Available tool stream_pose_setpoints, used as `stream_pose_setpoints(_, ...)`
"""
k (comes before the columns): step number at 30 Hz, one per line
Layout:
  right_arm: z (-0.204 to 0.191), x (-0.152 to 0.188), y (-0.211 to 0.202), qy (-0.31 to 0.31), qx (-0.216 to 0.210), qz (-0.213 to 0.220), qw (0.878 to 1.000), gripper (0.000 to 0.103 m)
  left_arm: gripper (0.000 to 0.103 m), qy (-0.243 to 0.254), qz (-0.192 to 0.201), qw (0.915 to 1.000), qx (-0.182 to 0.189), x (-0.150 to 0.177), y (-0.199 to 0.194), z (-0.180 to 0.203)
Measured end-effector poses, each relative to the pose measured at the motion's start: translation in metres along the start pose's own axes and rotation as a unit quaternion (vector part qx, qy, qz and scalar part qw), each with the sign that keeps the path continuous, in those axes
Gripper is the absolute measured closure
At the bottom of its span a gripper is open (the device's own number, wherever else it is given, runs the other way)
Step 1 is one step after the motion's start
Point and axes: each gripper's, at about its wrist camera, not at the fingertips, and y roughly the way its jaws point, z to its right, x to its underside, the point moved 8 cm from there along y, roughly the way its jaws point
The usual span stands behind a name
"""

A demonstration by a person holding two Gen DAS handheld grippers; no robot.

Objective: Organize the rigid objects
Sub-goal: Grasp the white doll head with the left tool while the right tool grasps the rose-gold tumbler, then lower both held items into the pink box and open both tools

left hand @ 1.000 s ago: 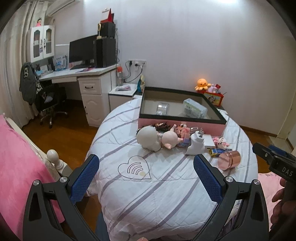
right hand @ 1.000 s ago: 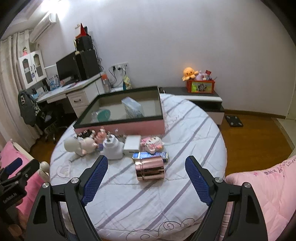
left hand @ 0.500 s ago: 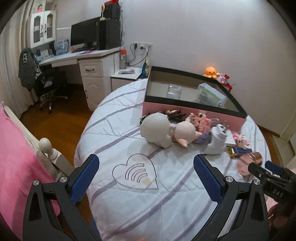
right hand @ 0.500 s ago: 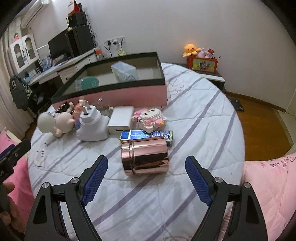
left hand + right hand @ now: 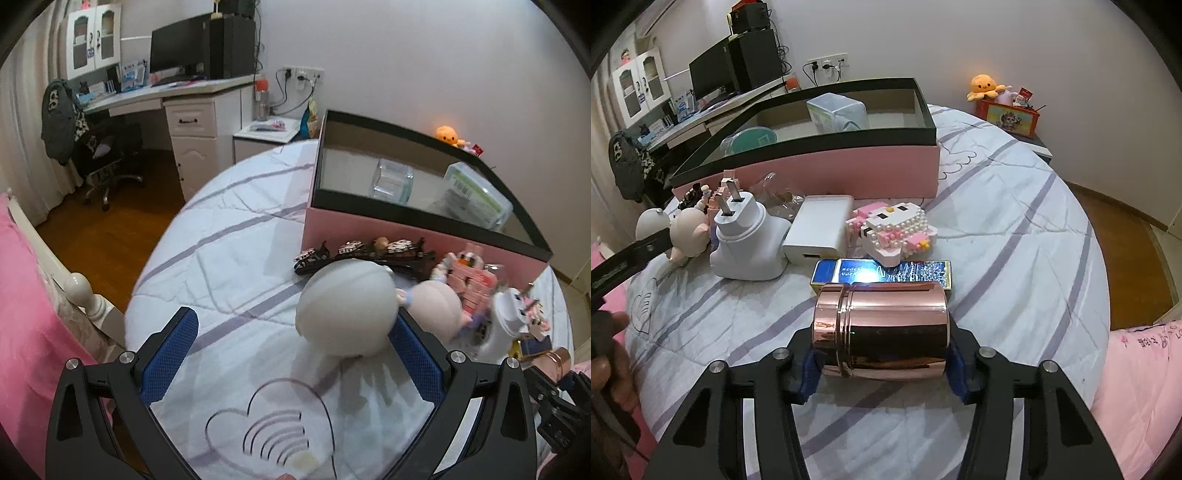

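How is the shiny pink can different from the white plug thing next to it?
The rose-gold can is mirror-shiny; the white plug adapter is matte. The can lies on its side; the adapter stands with its two prongs pointing up. The can sits between the closing fingers of the right gripper; nothing holds the adapter. Both rest on the striped bedspread.

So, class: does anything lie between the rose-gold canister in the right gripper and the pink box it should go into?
Yes. On the bed, the blue tin, block cat and white power bank lie between canister and box; lifting over likely clears them.
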Motion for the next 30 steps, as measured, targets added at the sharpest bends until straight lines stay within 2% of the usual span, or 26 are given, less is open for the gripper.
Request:
stream_pose_setpoints(6, -0.004, 0.002, -0.001, -0.012, 0.011, 0.003, 1.0, 0.049, 0.0, 0.0, -0.003, 0.9999, 0.01, -0.006, 0.011, 0.004)
stream_pose_setpoints(7, -0.004, 0.003, -0.001, -0.011, 0.01, 0.004, 1.0, 0.049, 0.003, -0.002, -0.006, 0.9998, 0.016, -0.005, 0.012, 0.004)
stream_pose_setpoints(8, -0.005, 0.003, -0.003, -0.01, 0.007, 0.005, 1.0, 0.049, 0.009, -0.006, -0.012, 0.9994, 0.033, -0.005, 0.014, 0.005)
stream_pose_setpoints(10, -0.005, 0.005, -0.006, -0.007, 0.0, 0.007, 1.0, 0.049, 0.049, -0.006, -0.021, 0.9979, 0.06, -0.003, 0.016, 0.011)
stream_pose_setpoints(11, -0.006, 0.005, -0.007, -0.006, -0.002, 0.007, 1.0, 0.049, 0.053, 0.0, -0.024, 0.9975, 0.066, -0.002, 0.016, 0.015)
stream_pose_setpoints(13, -0.006, 0.006, -0.009, -0.005, -0.004, 0.007, 1.0, 0.049, 0.054, 0.014, -0.02, 0.9979, 0.061, 0.0, 0.014, 0.02)
stream_pose_setpoints(18, -0.007, 0.005, -0.016, 0.0, -0.015, 0.012, 1.0, 0.049, 0.054, 0.012, -0.015, 0.9972, 0.072, 0.003, 0.005, 0.018)
stream_pose_setpoints(30, -0.02, -0.012, -0.047, -0.003, -0.052, 0.043, 0.998, 0.049, 0.054, 0.024, 0.01, 0.9976, 0.064, 0.011, -0.046, -0.005)
